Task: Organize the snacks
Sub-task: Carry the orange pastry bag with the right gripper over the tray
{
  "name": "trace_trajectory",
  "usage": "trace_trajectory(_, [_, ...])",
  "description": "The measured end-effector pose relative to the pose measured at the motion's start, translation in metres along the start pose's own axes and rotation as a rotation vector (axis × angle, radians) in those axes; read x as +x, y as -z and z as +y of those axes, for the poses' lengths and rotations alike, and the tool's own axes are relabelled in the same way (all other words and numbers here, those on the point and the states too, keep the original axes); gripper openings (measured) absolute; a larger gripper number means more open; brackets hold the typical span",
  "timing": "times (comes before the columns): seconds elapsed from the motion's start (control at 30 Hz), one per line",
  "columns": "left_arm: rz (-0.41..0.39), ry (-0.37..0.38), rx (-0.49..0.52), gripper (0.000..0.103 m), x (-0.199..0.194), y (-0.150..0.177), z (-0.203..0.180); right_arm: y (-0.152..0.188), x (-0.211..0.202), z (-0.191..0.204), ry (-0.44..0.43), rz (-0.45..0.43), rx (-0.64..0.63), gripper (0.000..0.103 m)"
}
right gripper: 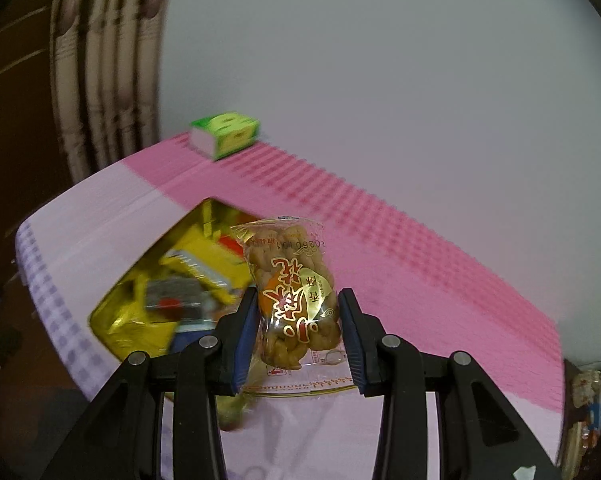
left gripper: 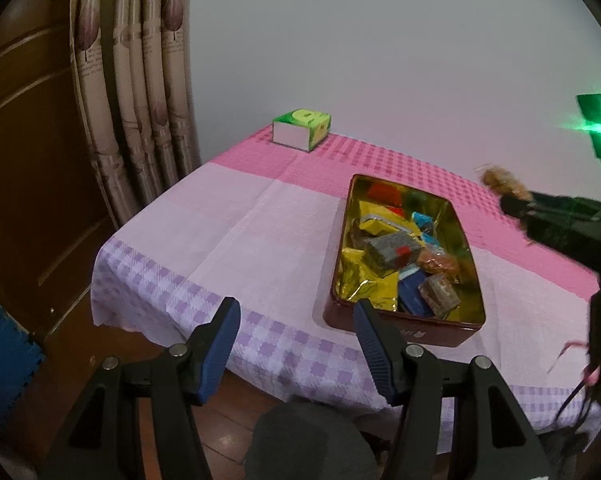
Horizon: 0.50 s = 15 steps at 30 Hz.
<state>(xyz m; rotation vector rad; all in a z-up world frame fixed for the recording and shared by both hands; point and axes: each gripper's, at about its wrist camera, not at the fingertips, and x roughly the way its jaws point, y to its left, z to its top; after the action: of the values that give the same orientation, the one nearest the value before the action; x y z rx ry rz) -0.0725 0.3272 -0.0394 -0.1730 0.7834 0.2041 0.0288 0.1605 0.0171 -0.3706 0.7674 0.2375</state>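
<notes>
**A:** Start with the biggest thing. What is under you?

**B:** A table under a pink, lilac and white checked cloth. On its right half sits a long rectangular tin with a dark red outside and a gold mirror lining, already piled with wrapped snacks: gold foil packets, a grey block with a red mark, blue sachets. Far off at the back left corner stands a small green and white carton, well apart from the tin.

**A:** And which step are you at?

**B:** Carrying one snack to the tin, I judge. My right gripper is clamped on a clear plastic packet of brown twisted fried dough with a red and gold label. My blue pads press its two sides and it stands upright between them, lifted off the cloth. From my left camera, that hand is to the right of the tin and higher than its rim.

**A:** Your left?

**B:** My left gripper is at the near edge of the table, fingers spread wide, nothing between them, its right finger just in front of the tin's near left corner.

**A:** What does the next move call for?

**B:** Bringing the packet left until it is over the tin, lowering it to a gap among the wrappers, then letting the pads part. The pile looks high at the near end, so I would aim for the far end, where the lining shows bare.
</notes>
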Motion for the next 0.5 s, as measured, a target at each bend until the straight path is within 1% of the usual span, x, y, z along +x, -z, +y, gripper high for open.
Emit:
trace_trajectory(0.1, [0.013, 0.002, -0.011, 0.060, 0.004, 0.000, 0.003, 0.002, 0.018, 0.021, -0.042, 0.031, -0.002, 0.036])
trace_trajectory(0.23, [0.024, 0.011, -0.029, 0.060, 0.008, -0.001, 0.007, 0.004, 0.041, 0.044, -0.072, 0.069, -0.013, 0.036])
trace_trajectory(0.37, [0.040, 0.019, -0.054, 0.060, 0.014, -0.003, 0.013, 0.008, 0.057, 0.058, -0.087, 0.095, -0.016, 0.036])
trace_trajectory(0.5, [0.049, 0.024, -0.066, 0.060, 0.017, -0.004, 0.014, 0.015, 0.070, 0.058, -0.069, 0.121, 0.007, 0.036])
